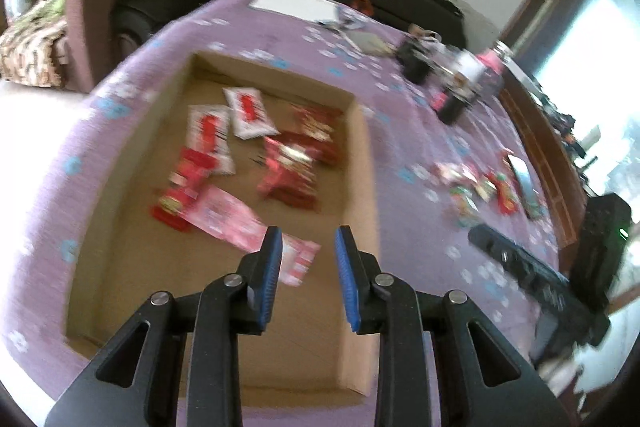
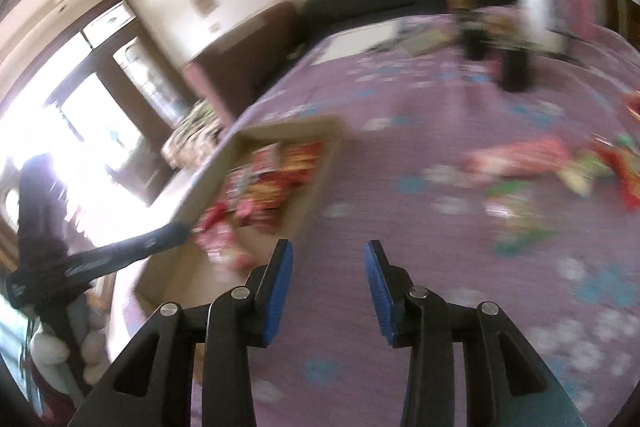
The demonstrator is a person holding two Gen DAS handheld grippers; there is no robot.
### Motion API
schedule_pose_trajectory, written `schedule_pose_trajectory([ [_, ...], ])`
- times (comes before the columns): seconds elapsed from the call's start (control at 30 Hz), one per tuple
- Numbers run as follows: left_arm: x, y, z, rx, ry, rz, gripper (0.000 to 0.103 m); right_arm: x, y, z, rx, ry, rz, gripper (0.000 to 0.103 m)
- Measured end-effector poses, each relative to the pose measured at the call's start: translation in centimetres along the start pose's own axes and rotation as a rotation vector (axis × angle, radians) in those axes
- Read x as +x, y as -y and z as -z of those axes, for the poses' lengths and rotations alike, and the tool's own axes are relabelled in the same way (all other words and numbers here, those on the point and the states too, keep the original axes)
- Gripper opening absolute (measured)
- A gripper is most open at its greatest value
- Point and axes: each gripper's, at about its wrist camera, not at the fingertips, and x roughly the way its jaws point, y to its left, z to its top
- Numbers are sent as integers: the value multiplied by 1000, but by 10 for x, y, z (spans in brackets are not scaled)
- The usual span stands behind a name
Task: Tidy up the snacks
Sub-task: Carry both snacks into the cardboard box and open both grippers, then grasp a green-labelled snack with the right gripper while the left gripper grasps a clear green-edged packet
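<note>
A shallow cardboard box (image 1: pixel 362 163) lies on a purple flowered tablecloth and holds several red, white and pink snack packets (image 1: pixel 288 167). My left gripper (image 1: pixel 308 263) is open and empty, above the box's near right part, over a pink packet (image 1: pixel 236 221). A loose pile of snack packets (image 1: pixel 484 189) lies on the cloth to the right of the box. My right gripper (image 2: pixel 328 283) is open and empty above bare cloth, between the box (image 2: pixel 320 195) on its left and the loose packets (image 2: pixel 532 167) at far right. The views are motion-blurred.
Dark bottles and a jar (image 1: pixel 456 83) stand at the table's far right. A white sheet (image 1: pixel 294 1) lies at the far edge. The right gripper's black body (image 1: pixel 540 283) shows at right in the left wrist view. A sofa and an armchair stand behind the table.
</note>
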Motion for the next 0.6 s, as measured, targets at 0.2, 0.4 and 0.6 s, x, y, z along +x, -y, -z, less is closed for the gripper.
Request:
schedule_pose_trajectory([
  [0.2, 9, 33, 16, 21, -40, 88, 50, -53, 99, 6, 159, 81, 151, 42],
  [0.4, 16, 57, 24, 66, -65, 105, 50, -81, 152, 5, 248, 141, 237, 42],
  [0.6, 21, 74, 29, 97, -83, 103, 50, -67, 174, -13, 298, 139, 215, 42],
])
